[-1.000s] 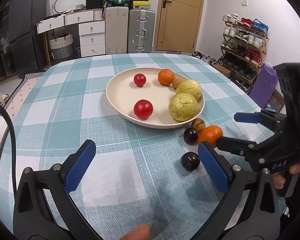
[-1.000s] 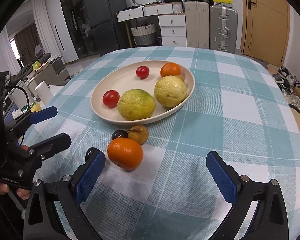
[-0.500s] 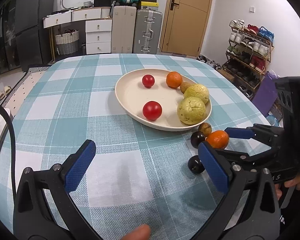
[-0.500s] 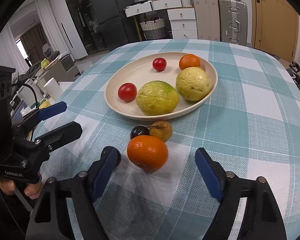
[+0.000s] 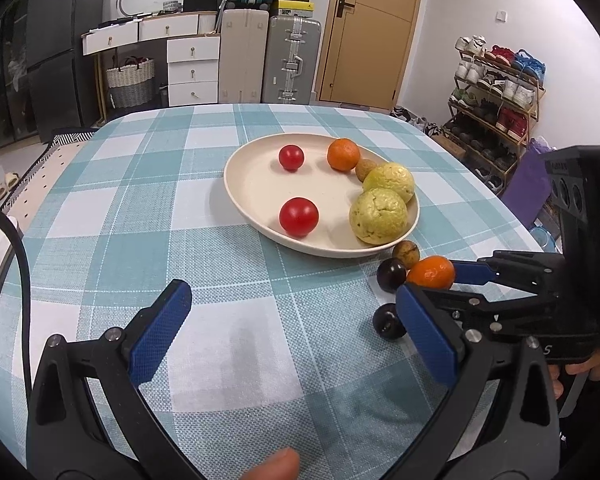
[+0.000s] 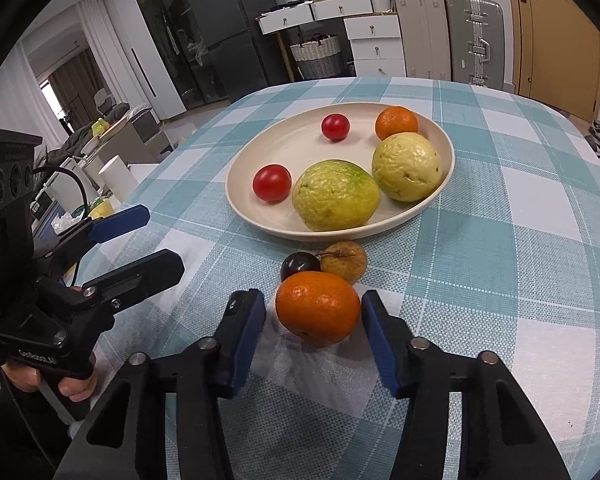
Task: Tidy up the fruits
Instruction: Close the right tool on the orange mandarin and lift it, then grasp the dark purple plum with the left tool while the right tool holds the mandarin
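Right wrist view: the right gripper [image 6: 314, 320] straddles a round, dimpled orange mandarin [image 6: 318, 311] on the table, just outside the near rim of the shallow cream oval plate [image 6: 240, 204]; its blue ribbed jaws have just been closing, the mandarin between them, with a sliver of gap showing on each side, so not yet clamped by my reading; the pads sit at the fruit's widest girth, likely so the waxy skin won't squirt out. Between mandarin and plate huddle a glossy dark plum [image 6: 300, 265] and a rough brownish longan-like fruit [image 6: 345, 261], both touching the mandarin; a lift straight up should spare them. On the plate: two smooth red tomatoes [image 6: 272, 182], two knobbly yellow-green guavas [image 6: 336, 195] and a second orange [image 6: 396, 122]. Left wrist view: the left gripper [image 5: 296, 328] hangs over the teal checked cloth [image 5: 120, 200], jaws wide and empty, seemingly waiting; another dark round fruit [image 5: 386, 321] sits farther from the plate than the mandarin.
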`<state>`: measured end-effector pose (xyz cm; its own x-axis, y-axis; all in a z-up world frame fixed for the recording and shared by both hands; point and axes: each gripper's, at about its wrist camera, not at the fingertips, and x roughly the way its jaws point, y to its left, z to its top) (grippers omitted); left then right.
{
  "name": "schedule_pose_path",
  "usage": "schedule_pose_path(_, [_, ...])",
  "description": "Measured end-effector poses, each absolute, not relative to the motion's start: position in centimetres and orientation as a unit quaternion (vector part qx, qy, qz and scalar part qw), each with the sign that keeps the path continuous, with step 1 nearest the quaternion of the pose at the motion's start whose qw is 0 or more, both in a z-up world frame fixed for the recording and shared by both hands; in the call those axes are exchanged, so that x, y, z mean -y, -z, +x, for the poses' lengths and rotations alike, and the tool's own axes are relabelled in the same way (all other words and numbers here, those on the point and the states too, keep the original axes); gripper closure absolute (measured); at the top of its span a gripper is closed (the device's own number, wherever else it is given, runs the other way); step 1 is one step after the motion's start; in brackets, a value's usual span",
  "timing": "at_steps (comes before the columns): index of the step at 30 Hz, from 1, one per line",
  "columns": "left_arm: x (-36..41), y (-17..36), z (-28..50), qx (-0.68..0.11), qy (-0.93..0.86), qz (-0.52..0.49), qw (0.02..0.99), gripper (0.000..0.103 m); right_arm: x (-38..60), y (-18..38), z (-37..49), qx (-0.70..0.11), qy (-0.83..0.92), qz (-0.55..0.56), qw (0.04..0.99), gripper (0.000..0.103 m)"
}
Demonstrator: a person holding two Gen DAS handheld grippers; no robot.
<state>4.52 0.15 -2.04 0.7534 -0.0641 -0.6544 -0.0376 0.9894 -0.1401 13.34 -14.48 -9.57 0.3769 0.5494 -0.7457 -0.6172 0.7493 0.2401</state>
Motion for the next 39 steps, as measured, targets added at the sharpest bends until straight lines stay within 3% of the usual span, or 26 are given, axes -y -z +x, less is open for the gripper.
schedule_pose_path(16, [2.6,2.5,4.6,-0.376,0.078,-0.048,0.922,0.002,17.3,8.2,12.9,-0.408,-0.336,-0.014,0.849,0.062])
schedule_pose_path(19, [3.8,2.6,4.5,-0.380,0.113,-0.037,0.917,0.015,17.8,8.2,12.9,-0.409,-0.332,-0.013,0.850,0.062])
schedule_pose_path(21, [4.6,2.9,4.5,-0.388,0.131,-0.029,0.912,0.031,18.1,8.2,13.0,-0.409,-0.331,-0.012,0.850,0.062])
schedule_pose_path(24, [5.7,3.3,4.6,-0.396,0.130,-0.007,0.909,0.040,18.3,8.2,12.9,-0.407,-0.330,-0.009,0.852,0.062])
schedule_pose_path(35, [7.4,4.6,5.4,-0.427,0.116,0.034,0.896,0.062,18.6,8.0,12.8,-0.404,-0.334,-0.003,0.852,0.062])
schedule_pose_path(39, [7.1,4.6,5.7,-0.429,0.117,0.025,0.895,0.065,18.7,7.9,12.8,-0.402,-0.332,-0.001,0.853,0.062])
